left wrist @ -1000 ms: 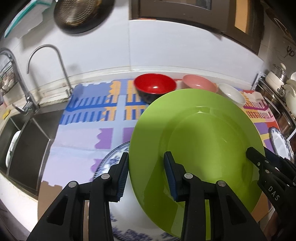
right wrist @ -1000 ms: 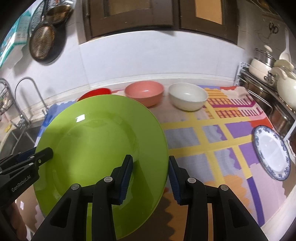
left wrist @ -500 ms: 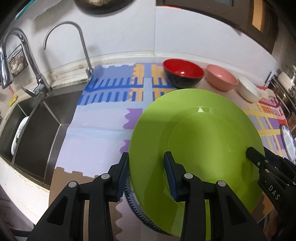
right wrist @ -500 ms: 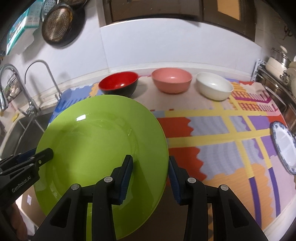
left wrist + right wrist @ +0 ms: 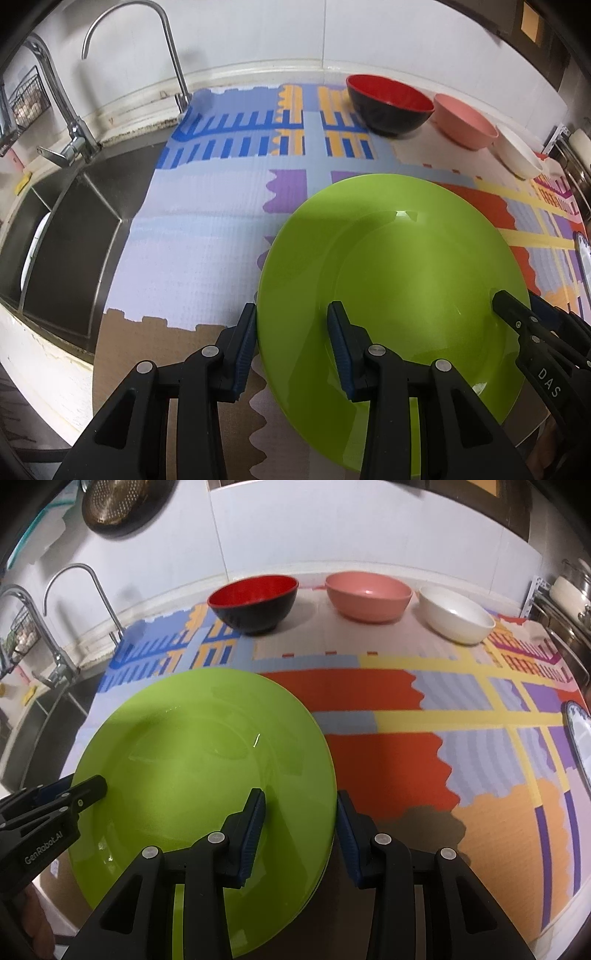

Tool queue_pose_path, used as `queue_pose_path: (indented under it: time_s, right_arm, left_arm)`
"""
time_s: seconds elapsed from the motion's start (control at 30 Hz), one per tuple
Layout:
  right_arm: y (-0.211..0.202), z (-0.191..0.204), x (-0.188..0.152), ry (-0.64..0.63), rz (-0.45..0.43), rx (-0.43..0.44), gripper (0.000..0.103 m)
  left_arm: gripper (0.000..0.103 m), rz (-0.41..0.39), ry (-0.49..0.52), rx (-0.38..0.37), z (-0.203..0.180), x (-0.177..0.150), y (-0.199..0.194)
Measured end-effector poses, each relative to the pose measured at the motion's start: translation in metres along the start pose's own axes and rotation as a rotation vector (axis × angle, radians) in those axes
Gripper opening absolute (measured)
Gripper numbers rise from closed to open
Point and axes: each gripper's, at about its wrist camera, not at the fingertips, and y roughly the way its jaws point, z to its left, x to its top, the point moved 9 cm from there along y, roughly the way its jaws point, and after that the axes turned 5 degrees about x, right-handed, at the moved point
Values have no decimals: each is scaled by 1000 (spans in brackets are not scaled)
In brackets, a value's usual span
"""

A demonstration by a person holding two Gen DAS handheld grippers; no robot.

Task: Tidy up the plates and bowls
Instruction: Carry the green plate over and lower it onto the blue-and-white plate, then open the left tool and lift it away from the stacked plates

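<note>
A large green plate (image 5: 388, 277) (image 5: 192, 757) hangs low over the near left part of the patterned mat, held from both sides. My left gripper (image 5: 291, 310) is shut on its left rim, one pad above and one below. On the opposite rim my right gripper (image 5: 301, 795) is shut the same way. Each gripper also shows in the other's view, the right gripper (image 5: 517, 317) and the left gripper (image 5: 88, 786). At the back stand a red-and-black bowl (image 5: 255, 602), a pink bowl (image 5: 369, 594) and a white bowl (image 5: 458, 618) in a row.
A steel sink (image 5: 66, 240) with a curved tap (image 5: 166, 48) lies left of the mat. A blue-rimmed white plate (image 5: 580, 734) sits at the mat's right edge. Pots stand on a rack (image 5: 569, 587) at far right. A pan (image 5: 110, 502) hangs on the wall.
Both grippers have carried the green plate down and forward over the mat. The blue-patterned plate seen beneath it earlier is now hidden under it.
</note>
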Motion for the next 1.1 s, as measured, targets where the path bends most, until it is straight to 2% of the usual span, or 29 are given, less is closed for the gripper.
queue_pose_path:
  time_s: [0.37, 0.63, 0.7, 0.73, 0.77, 0.83, 1.1]
  right_arm:
    - [10, 2, -6, -24, 28, -24, 39]
    - [11, 4, -6, -38, 27, -27, 41]
    - [11, 4, -5, -34, 27, -26, 41]
    - [11, 4, -5, -31, 28, -26, 43]
    - [11, 4, -5, -28, 29, -24, 50]
    - [10, 3, -4, -18, 21, -30, 56]
    - [-12, 1, 7, 12, -45, -54, 57]
  left_arm:
    - [39, 51, -9, -11, 0, -8, 15]
    - [38, 46, -11, -4, 3, -8, 15]
    - [41, 29, -9, -2, 4, -5, 12]
    - [48, 23, -8, 4, 5, -4, 11]
    - [51, 14, -6, 8, 6, -2, 9]
    - [52, -8, -4, 9, 8, 1, 4]
    - [65, -110, 54, -21, 2, 23, -21]
